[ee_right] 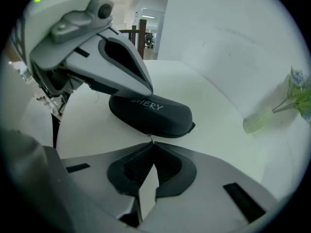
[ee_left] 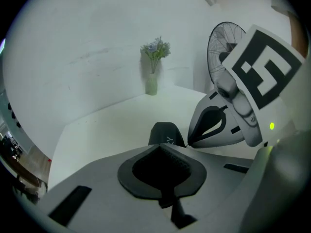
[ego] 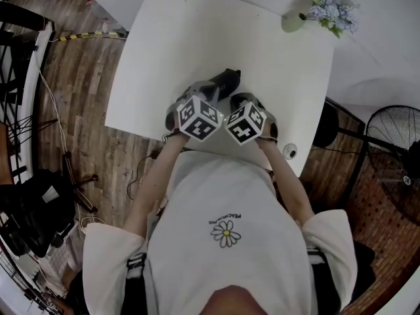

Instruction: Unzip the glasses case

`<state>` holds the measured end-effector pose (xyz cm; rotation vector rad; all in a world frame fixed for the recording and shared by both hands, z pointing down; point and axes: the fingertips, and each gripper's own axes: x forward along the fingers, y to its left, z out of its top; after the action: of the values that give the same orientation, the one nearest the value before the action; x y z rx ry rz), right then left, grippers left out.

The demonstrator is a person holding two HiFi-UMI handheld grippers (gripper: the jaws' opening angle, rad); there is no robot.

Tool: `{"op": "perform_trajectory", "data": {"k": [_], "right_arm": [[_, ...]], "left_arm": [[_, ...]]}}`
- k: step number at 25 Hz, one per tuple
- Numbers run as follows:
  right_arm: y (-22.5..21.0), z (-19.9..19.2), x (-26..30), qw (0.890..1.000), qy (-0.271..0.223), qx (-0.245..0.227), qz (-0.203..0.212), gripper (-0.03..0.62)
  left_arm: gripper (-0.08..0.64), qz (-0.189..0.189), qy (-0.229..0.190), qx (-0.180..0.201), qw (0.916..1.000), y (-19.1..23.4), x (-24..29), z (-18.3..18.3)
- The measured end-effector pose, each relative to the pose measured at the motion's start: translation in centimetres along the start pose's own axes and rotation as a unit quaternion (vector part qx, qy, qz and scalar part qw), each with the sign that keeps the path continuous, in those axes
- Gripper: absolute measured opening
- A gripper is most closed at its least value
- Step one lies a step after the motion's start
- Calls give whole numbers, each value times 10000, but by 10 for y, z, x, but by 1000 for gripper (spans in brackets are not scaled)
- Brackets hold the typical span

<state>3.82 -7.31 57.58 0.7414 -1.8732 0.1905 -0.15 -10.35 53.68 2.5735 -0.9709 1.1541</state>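
Note:
A black zip-up glasses case (ego: 228, 79) lies near the front of the white table (ego: 197, 38). In the right gripper view the case (ee_right: 155, 114) shows white lettering on its lid. My right gripper (ee_right: 151, 142) is shut, and its tips pinch the small metal zipper pull (ee_right: 149, 138) at the case's near edge. My left gripper (ee_left: 160, 147) is shut too, with nothing between its pads. Its tips rest against the top of the case (ee_left: 165, 132) at one end. Seen from the right gripper, the left gripper (ee_right: 149, 90) touches the lid from above.
A pale green vase of blue flowers (ego: 328, 8) stands at the table's far right corner. A floor fan (ego: 394, 143) is off the table's right side. The table's front edge runs just below the grippers, against the person's body.

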Motion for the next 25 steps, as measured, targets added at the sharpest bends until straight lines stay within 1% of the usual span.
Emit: {"op": "perform_trajectory", "data": {"k": [2, 3, 5, 6, 7, 9, 12, 15, 17, 18, 19, 22, 24, 25], "right_arm": [[-4, -3, 2, 9998, 21, 14, -189, 6], [-9, -5, 2, 9995, 14, 101, -313, 6], [-27, -9, 0, 9980, -3, 430, -457, 6], [-34, -8, -1, 9976, -13, 553, -412, 6], [-39, -8, -1, 9977, -6, 562, -379, 6], [-47, -9, 4, 9977, 59, 469, -485, 6], [-74, -2, 13, 9964, 14, 625, -568, 6], [-84, 14, 20, 9984, -22, 230, -514, 6], [-79, 12, 17, 9992, -37, 118, -387, 6], [-75, 8, 12, 9994, -37, 125, -305, 6], [-67, 2, 7, 9997, -24, 128, -213, 6], [-31, -22, -10, 9999, 44, -31, 163, 6], [-3, -36, -19, 9990, 52, -175, 396, 6], [6, -40, -23, 9987, 42, -228, 446, 6]], "left_arm": [[11, -69, 98, -61, 9999, -2, 1, 0], [11, -87, 137, -49, 9999, -2, 2, 0], [11, -101, 150, 25, 9998, -1, 2, 1], [11, -121, 130, 22, 9998, 0, 2, 1], [11, -150, 112, -8, 9998, 1, 2, 1], [11, -218, 129, -14, 9997, 1, 1, 0], [11, -274, 124, 146, 9994, -2, 1, 1], [11, -427, 178, 193, 9987, -1, 1, 1], [11, -494, 274, 338, 9978, 1, 0, 2], [12, -450, 297, 388, 9978, 2, -2, 4], [12, -372, 287, 369, 9982, 3, -5, 5], [12, -226, 208, 122, 9995, -3, -11, 5], [12, -220, 284, 152, 9992, -14, -11, -2], [12, -206, 301, 184, 9992, -18, -10, -6]]}}
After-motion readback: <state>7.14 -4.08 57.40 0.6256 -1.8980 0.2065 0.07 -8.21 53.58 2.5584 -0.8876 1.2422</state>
